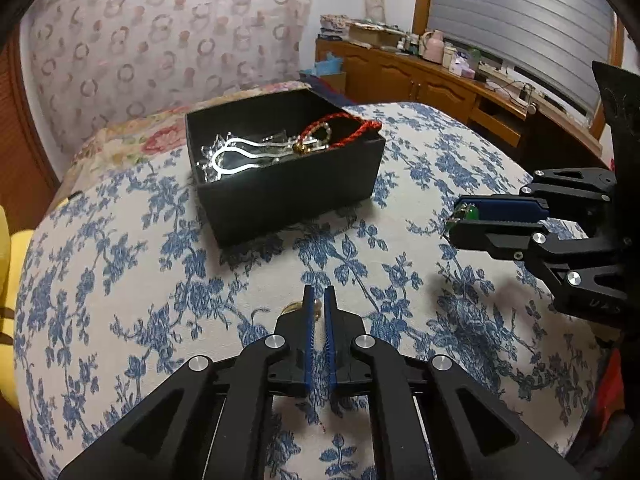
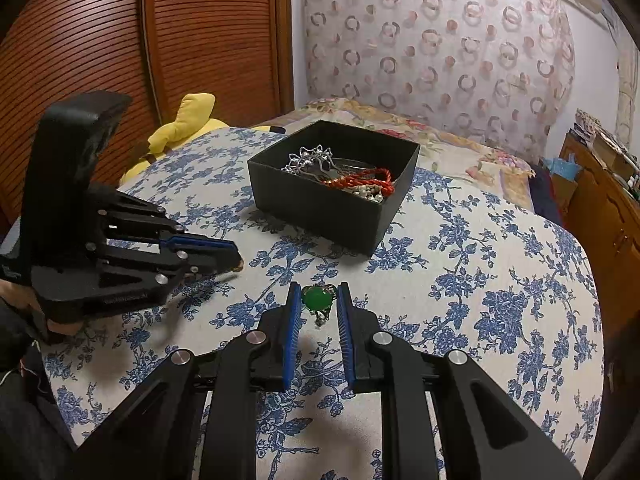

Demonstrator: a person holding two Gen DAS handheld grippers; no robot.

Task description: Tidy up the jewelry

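A black open box (image 1: 304, 188) sits on the blue-flowered bedspread (image 1: 120, 288) and holds a silver hair piece (image 1: 236, 154), a red braided cord (image 1: 348, 132) and pearls. It also shows in the right wrist view (image 2: 320, 208). My left gripper (image 1: 319, 300) is shut on a small gold and pearl piece (image 1: 316, 307) low over the cloth, in front of the box. My right gripper (image 2: 319, 300) is shut on a green-stone ring (image 2: 317, 299), to the right of the left gripper; the ring shows at its tips in the left wrist view (image 1: 469, 213).
A yellow plush toy (image 2: 180, 128) lies at the bed's left edge by a wooden slatted door (image 2: 120, 40). A floral pillow (image 2: 440, 136) lies behind the box. A cluttered wooden cabinet (image 1: 420, 80) stands to the right.
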